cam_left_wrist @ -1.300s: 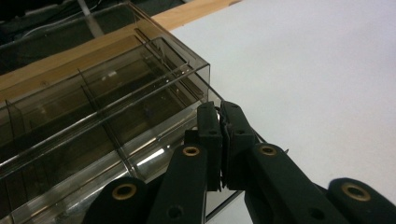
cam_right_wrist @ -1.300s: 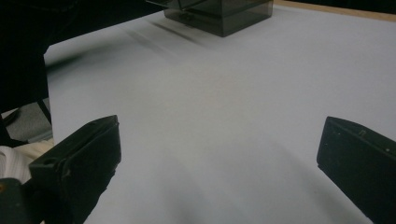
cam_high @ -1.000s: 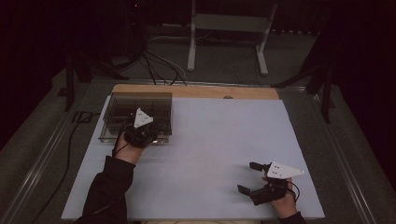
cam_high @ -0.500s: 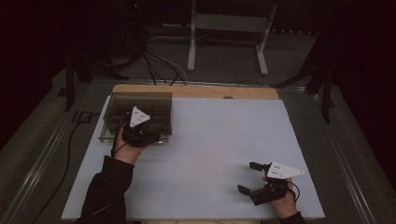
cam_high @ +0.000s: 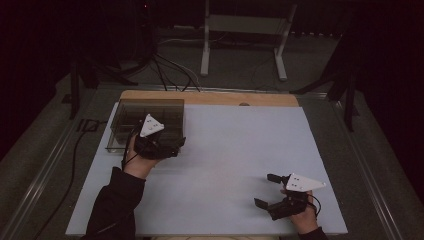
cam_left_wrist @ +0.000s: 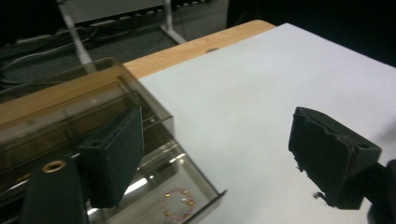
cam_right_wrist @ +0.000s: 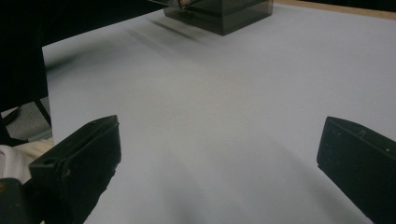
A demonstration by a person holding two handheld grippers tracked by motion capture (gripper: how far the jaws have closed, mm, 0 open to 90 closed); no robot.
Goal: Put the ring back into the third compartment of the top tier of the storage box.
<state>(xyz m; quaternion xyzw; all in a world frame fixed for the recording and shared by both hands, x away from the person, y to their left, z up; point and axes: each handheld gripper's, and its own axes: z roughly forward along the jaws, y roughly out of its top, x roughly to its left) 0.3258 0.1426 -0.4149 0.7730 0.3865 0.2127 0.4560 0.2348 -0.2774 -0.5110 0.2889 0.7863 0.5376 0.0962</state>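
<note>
High view: left claw (cam_high: 172, 146) sits at the near right corner of a smoky clear box (cam_high: 125, 111) on the desk (cam_high: 240, 150), far left. Its jaws have just been opening & now stand apart w/ nothing between; one hangs over the box's front compartment. Right claw (cam_high: 267, 190) rests near the desk's front right, jaws wide apart, nothing between.
</note>
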